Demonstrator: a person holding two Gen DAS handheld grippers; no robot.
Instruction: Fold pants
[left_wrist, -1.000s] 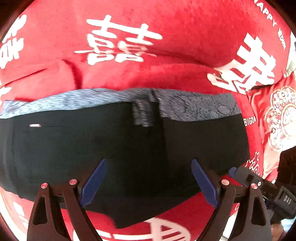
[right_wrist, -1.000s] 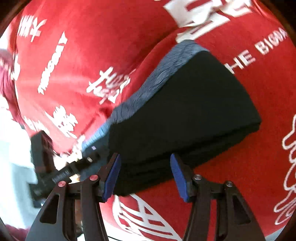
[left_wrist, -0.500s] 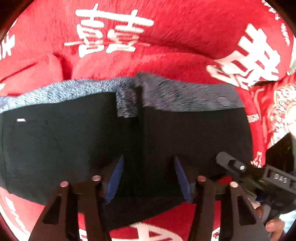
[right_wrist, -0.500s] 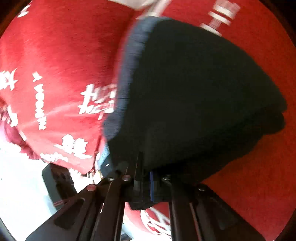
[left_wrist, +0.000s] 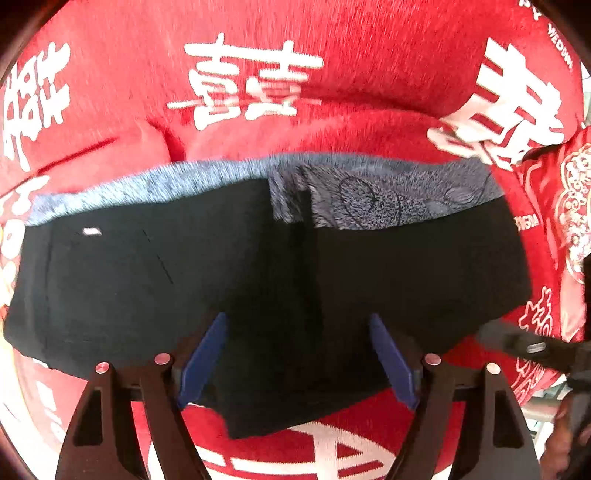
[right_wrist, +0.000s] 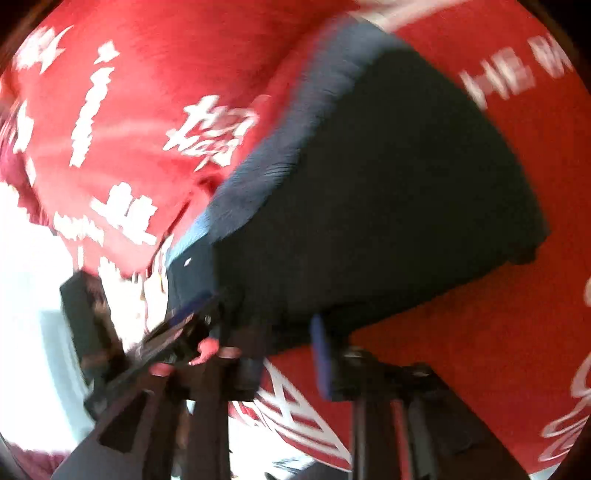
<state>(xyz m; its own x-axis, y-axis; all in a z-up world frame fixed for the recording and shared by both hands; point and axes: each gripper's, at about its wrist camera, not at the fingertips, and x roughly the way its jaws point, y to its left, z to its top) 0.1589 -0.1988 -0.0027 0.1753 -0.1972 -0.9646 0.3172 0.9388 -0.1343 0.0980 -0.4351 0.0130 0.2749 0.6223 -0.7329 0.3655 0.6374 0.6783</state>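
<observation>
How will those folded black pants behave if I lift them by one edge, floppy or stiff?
Probably floppy: the black pants are soft cloth lying in stacked layers, so lifting one edge would likely let the fold sag open. They look light for their bulk. The grey waistband seems thicker and may hold shape somewhat better. On the fuzzy red blanket they would likely drag rather than slide.

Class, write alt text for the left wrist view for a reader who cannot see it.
Folded black pants with a grey waistband lie on a red cloth printed with white characters. The left tool hangs over their near edge, jaws opening, blue pads clear of the fabric.
</observation>
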